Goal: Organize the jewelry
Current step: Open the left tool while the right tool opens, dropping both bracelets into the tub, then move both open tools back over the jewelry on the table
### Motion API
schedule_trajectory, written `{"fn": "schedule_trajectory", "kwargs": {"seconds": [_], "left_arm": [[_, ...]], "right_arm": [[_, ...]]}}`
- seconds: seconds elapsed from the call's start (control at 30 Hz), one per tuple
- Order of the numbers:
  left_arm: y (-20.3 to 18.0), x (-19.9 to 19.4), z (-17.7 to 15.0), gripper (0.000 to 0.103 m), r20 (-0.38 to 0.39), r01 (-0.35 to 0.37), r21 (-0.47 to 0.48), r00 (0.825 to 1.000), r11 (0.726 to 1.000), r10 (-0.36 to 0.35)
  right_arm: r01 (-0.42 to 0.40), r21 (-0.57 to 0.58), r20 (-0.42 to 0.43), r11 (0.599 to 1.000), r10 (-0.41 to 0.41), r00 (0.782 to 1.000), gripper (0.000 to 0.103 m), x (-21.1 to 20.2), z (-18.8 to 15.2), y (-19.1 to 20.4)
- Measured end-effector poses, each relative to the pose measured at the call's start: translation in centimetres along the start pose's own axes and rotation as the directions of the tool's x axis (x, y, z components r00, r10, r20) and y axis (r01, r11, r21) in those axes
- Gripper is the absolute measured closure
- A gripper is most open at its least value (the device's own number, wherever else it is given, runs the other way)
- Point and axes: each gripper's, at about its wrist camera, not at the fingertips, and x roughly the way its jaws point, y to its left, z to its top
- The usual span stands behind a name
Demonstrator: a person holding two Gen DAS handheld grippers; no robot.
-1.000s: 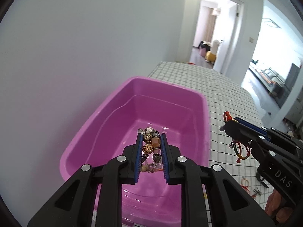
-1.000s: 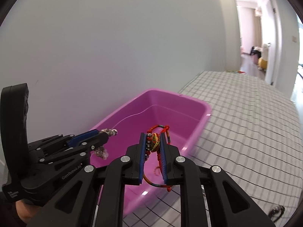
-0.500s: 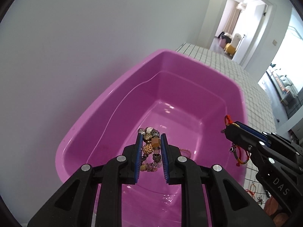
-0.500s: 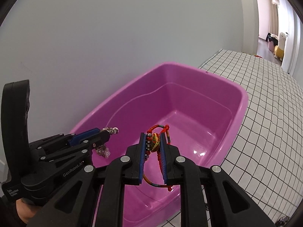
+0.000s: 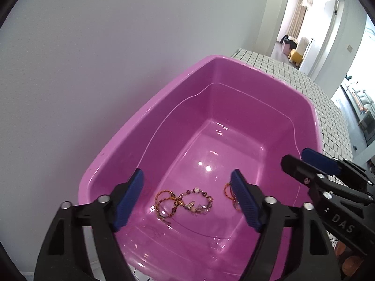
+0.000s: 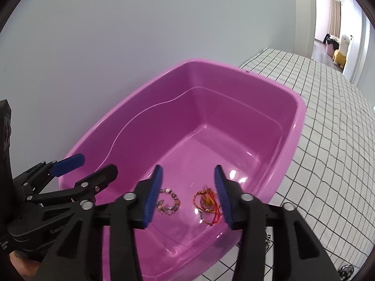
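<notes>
A pink plastic tub (image 5: 145, 107) (image 6: 297, 121) stands against the wall on a checked cloth. A beaded bracelet (image 5: 199, 199) (image 6: 168, 202) lies on its floor beside a thin orange chain (image 5: 164, 199). A red and orange cord bracelet (image 6: 207, 202) (image 5: 228, 193) lies to the right of it. My left gripper (image 5: 187, 199) is open and empty above the tub's near end. My right gripper (image 6: 187, 195) is open and empty above the jewelry; it also shows in the left wrist view (image 5: 311, 164).
The checked tablecloth (image 6: 332, 140) stretches right of the tub. A small dark piece (image 6: 345, 269) lies on the cloth at the lower right. A white wall stands behind the tub. An open doorway (image 5: 302, 23) lies beyond the table's far end.
Both grippers have opened and let go. The beaded bracelet and the red cord bracelet have dropped onto the tub floor. Both grippers moved further over the tub.
</notes>
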Motion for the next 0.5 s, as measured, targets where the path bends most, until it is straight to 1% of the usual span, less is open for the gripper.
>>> {"fn": "schedule_trajectory", "kwargs": {"seconds": [0.1,0.27,0.5], "left_arm": [[0.6,-0.3,-0.2,0.02,-0.002,0.0,-0.019,1.0,1.0,0.0],[0.7,-0.7,-0.5,0.02,-0.009,-0.007,-0.014,1.0,1.0,0.006],[0.7,-1.5,-1.1,0.015,-0.008,-0.014,-0.013,1.0,1.0,0.013]], "right_arm": [[0.002,0.004,0.004,1.0,-0.002,1.0,0.053,-0.3,-0.1,0.1],[-0.004,0.016,-0.007,1.0,0.004,1.0,0.051,-0.4,-0.5,0.1],[-0.001,0.04,0.003,0.999,0.001,1.0,0.048,-1.2,-1.1,0.2]]}}
